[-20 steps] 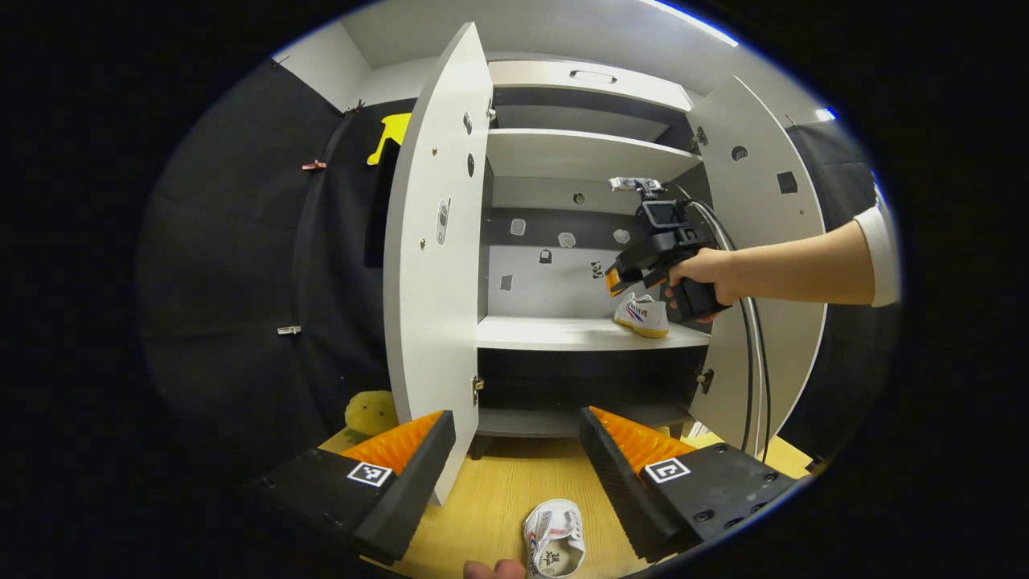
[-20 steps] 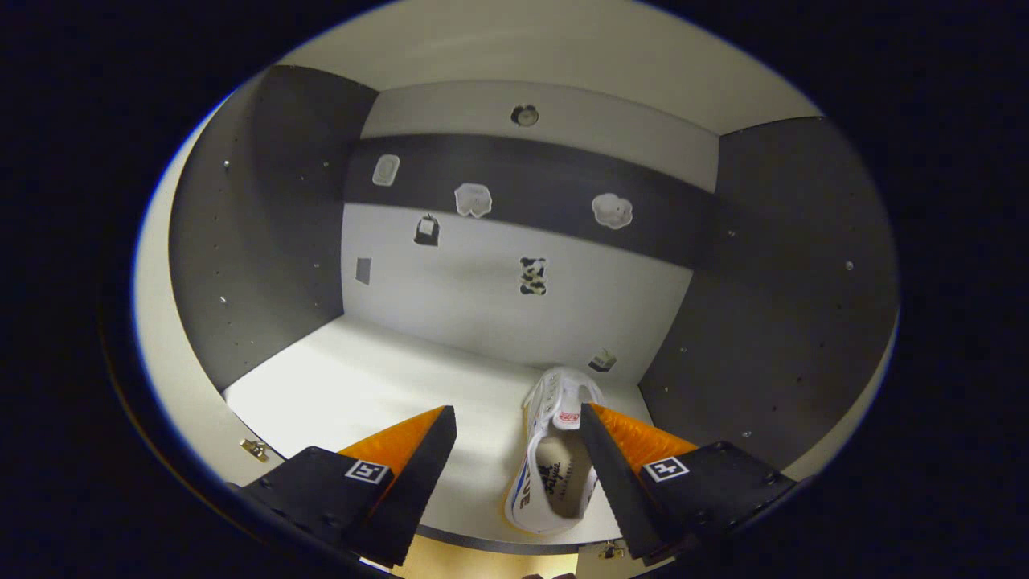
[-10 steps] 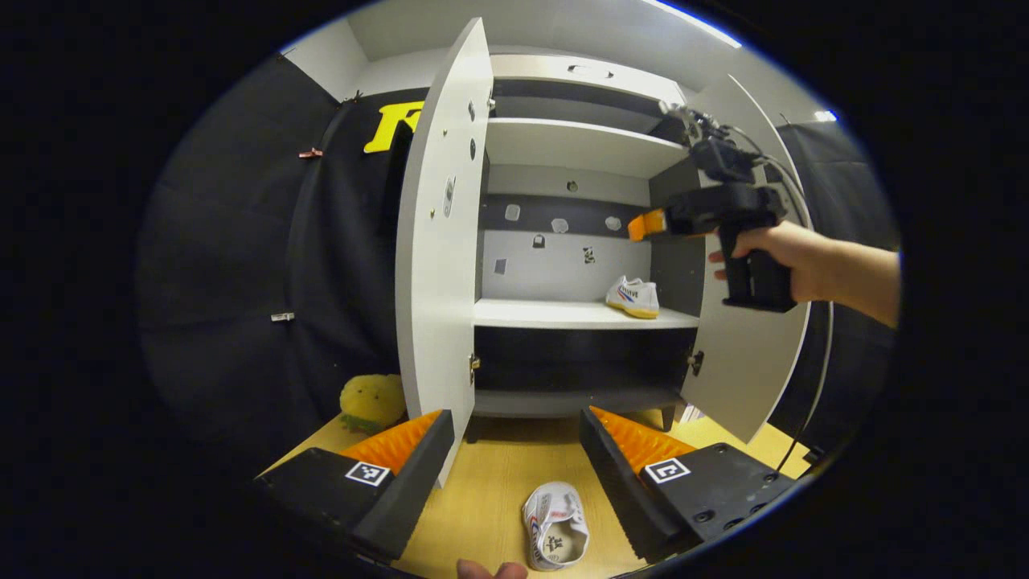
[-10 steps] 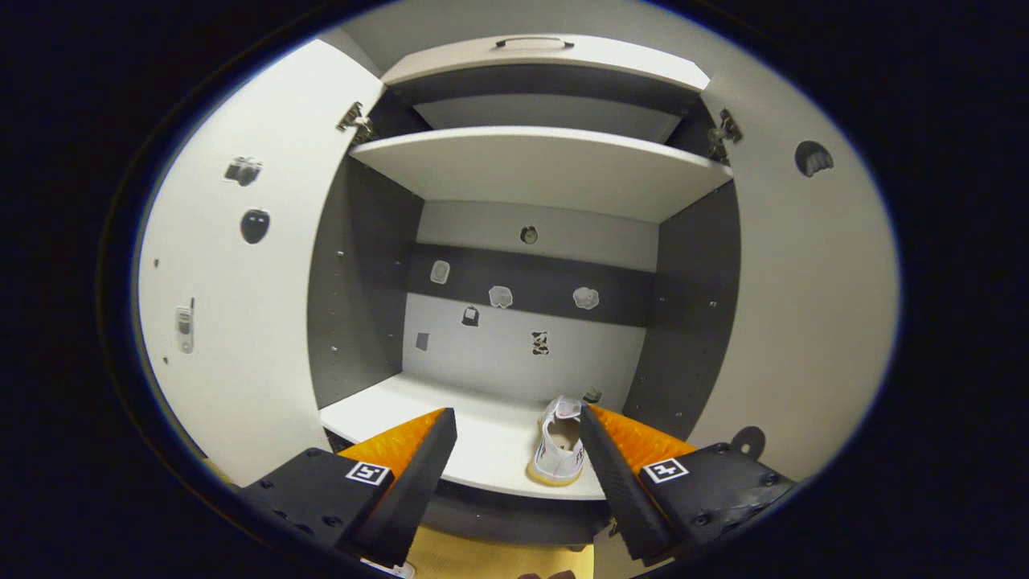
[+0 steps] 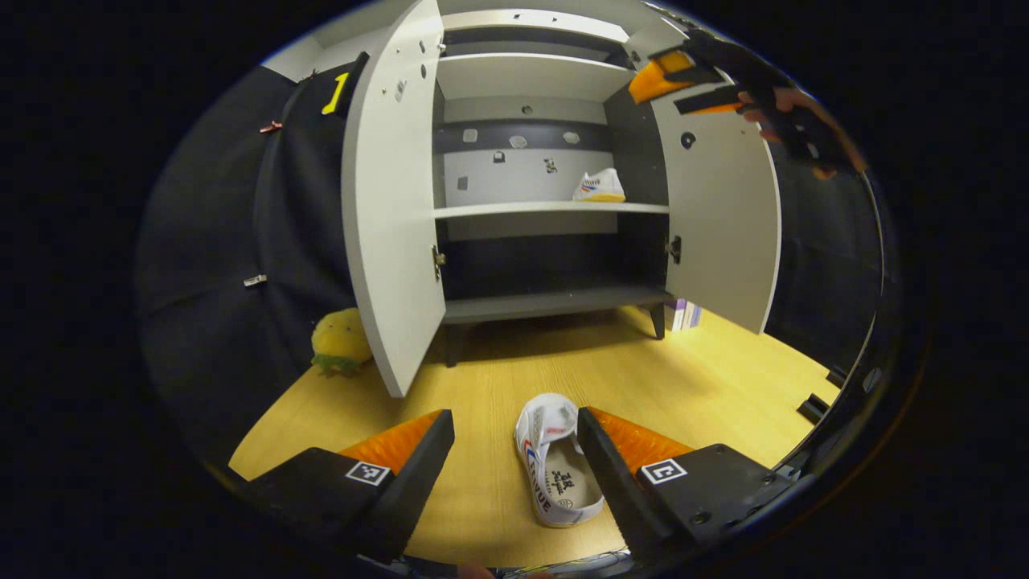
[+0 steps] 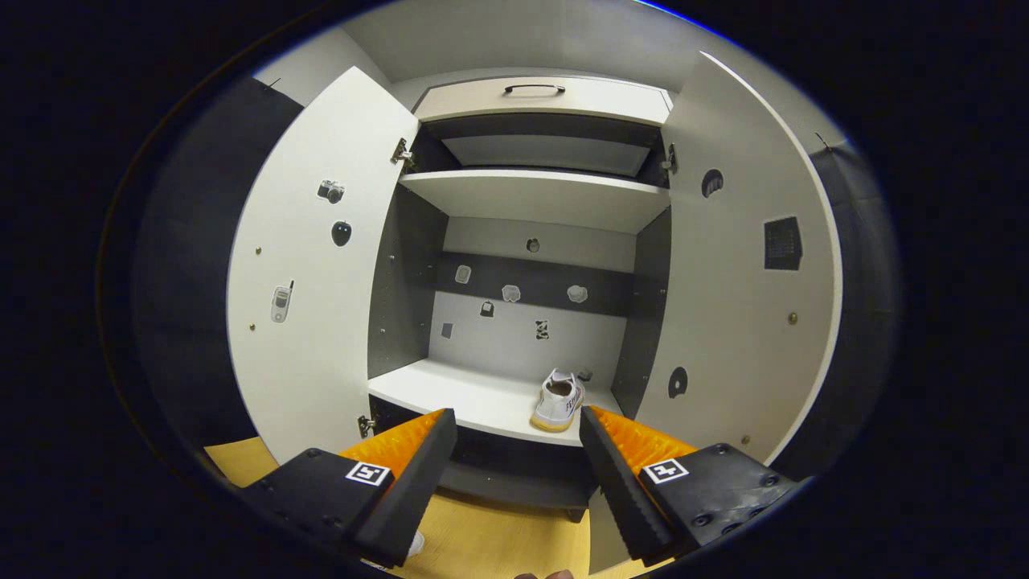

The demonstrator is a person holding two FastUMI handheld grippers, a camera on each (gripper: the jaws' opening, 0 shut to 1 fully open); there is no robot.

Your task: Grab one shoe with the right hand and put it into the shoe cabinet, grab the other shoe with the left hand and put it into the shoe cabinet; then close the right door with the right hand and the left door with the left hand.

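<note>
A white shoe [image 5: 555, 460] lies on the wooden floor, heel toward me, just inside my open left gripper's [image 5: 514, 442] right finger. The other white shoe [image 5: 600, 186] [image 6: 559, 400] stands on the right side of the cabinet's middle shelf [image 6: 474, 400]. The shoe cabinet [image 5: 530, 177] has both doors swung wide: left door [image 5: 390, 201], right door [image 5: 719, 209]. In the left gripper view my right gripper [image 5: 671, 80] is held high near the top of the right door by a hand [image 5: 792, 121]. In its own view the right gripper [image 6: 516, 450] is open and holds nothing, well in front of the shelf.
A yellow plush toy [image 5: 339, 342] sits on the floor left of the left door. A small box [image 5: 683, 314] stands behind the right door's lower edge. Wooden floor [image 5: 723, 370] spreads out in front of the cabinet. A drawer with a handle [image 6: 534, 87] tops the cabinet.
My right gripper drew back out of the cabinet and rose, leaving its shoe on the shelf. My left gripper dropped and tilted down, bringing the floor shoe between its fingers.
</note>
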